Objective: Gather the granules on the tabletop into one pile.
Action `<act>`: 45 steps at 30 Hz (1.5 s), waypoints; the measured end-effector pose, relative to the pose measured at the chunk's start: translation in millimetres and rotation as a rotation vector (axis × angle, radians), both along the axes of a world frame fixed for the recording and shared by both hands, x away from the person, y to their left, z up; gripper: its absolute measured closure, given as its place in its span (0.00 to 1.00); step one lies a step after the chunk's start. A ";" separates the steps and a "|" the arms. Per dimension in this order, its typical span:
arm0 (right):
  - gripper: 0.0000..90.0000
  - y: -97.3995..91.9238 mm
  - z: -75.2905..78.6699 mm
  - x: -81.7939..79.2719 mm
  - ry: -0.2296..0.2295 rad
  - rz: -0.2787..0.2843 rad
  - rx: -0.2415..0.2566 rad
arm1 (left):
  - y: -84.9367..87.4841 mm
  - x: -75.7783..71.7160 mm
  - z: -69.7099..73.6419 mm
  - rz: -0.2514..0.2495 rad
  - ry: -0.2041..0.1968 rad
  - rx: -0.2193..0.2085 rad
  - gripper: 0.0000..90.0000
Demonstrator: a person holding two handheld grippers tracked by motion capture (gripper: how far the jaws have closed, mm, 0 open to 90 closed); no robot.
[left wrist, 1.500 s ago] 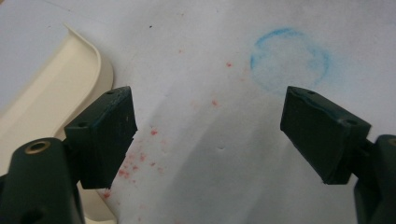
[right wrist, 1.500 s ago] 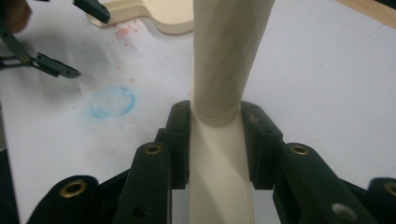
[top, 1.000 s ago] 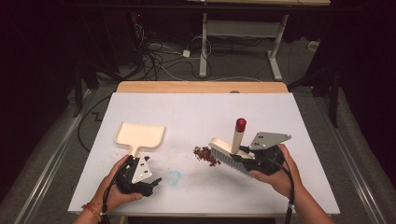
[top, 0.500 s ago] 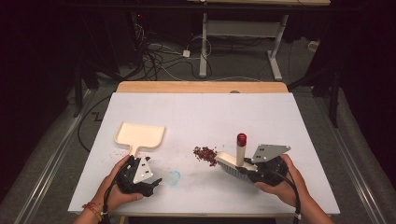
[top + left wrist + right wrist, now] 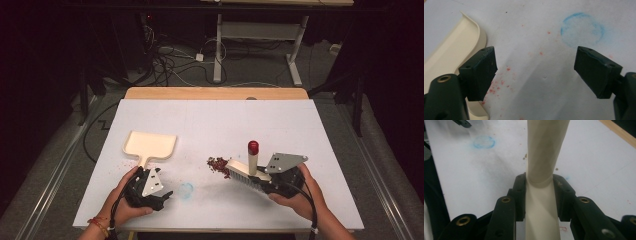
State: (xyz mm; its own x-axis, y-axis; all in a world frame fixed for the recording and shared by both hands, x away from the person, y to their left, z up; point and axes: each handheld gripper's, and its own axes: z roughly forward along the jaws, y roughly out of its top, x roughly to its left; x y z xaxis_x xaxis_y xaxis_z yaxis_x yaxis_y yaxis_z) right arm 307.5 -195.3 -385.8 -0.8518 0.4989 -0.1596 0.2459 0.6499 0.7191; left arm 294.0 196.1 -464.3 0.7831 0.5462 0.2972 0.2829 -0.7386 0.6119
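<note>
A cream dustpan (image 5: pixel 150 144) lies on the white table (image 5: pixel 210 120), its handle pointing at my left gripper (image 5: pixel 162 196). That gripper (image 5: pixel 536 72) is open just above the sheet with nothing between its jaws; the dustpan (image 5: pixel 451 52) sits beside its left jaw. My right gripper (image 5: pixel 265 182) is shut on a cream brush (image 5: pixel 242 172) whose red-tipped handle stands upright. The handle (image 5: pixel 544 157) is clamped between the jaws of the right gripper (image 5: pixel 539 197). The bristles rest just right of a small pile of red crumbs (image 5: pixel 218 164).
A faint blue circle (image 5: pixel 186 190) is drawn on the sheet between the two hands, also seen as a blue circle (image 5: pixel 582 29) ahead of the left gripper. Scattered red specks (image 5: pixel 499 85) lie near the dustpan. A wooden strip (image 5: pixel 215 93) edges the far side.
The right hand has brought the brush down and toward the near edge, then slightly left toward the crumbs. The left gripper and the dustpan have stayed put.
</note>
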 end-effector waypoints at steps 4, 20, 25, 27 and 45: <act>0.75 -6.2 0.7 -5.1 0.002 0.031 0.008 | -0.5 -0.8 0.5 0.000 -0.004 -0.003 0.20; 0.75 8.0 -31.0 45.9 -0.119 -0.234 0.059 | -2.9 1.8 -1.4 -0.004 0.007 0.009 0.20; 0.75 29.8 -33.5 43.6 -0.120 -0.175 0.039 | -2.6 1.4 -2.1 -0.003 0.009 0.007 0.20; 0.75 35.6 -33.9 41.1 -0.122 -0.173 0.038 | -2.6 1.1 -1.8 -0.003 0.007 0.005 0.20; 0.75 12.0 -15.3 29.2 -0.154 -0.213 0.092 | 1.1 -1.1 1.4 0.005 -0.013 -0.017 0.20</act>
